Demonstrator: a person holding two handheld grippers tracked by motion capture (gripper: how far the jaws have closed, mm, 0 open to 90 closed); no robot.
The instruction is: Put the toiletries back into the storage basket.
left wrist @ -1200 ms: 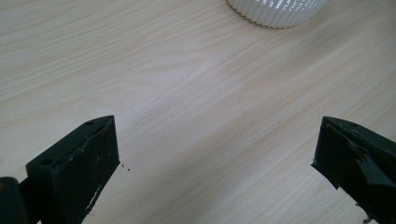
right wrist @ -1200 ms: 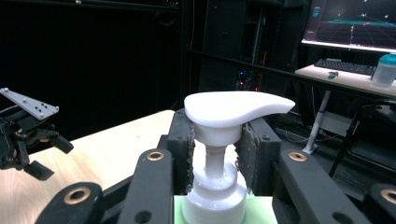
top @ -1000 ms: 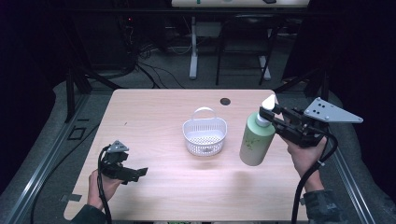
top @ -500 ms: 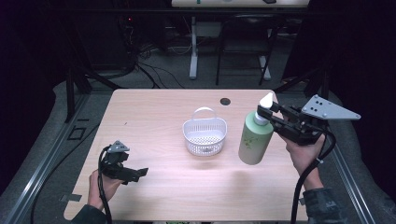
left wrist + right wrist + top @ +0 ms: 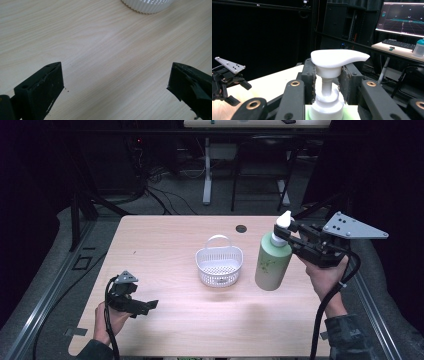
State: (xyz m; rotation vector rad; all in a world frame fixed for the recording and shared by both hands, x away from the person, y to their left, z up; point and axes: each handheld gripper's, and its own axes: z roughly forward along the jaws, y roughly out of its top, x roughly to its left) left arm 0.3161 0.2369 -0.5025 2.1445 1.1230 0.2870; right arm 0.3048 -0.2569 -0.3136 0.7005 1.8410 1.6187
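Observation:
A pale green pump bottle (image 5: 272,264) with a white pump head (image 5: 338,58) stands upright to the right of a white plastic basket (image 5: 219,266). My right gripper (image 5: 283,236) is shut on the bottle's neck just under the pump head, one jaw on each side (image 5: 328,86). Whether the bottle's base touches the table I cannot tell. My left gripper (image 5: 149,305) rests low at the table's front left, open with nothing between its jaws (image 5: 115,85). The basket's rim (image 5: 147,5) lies ahead of it.
The light wooden table (image 5: 165,240) has a dark round hole (image 5: 241,228) near its far edge. Behind it stand desk legs and cables on the floor. A monitor (image 5: 403,17) and keyboard sit on a desk beyond.
My right gripper and the bottle have shifted a little up and to the left, toward the basket. The left gripper has stayed where it was.

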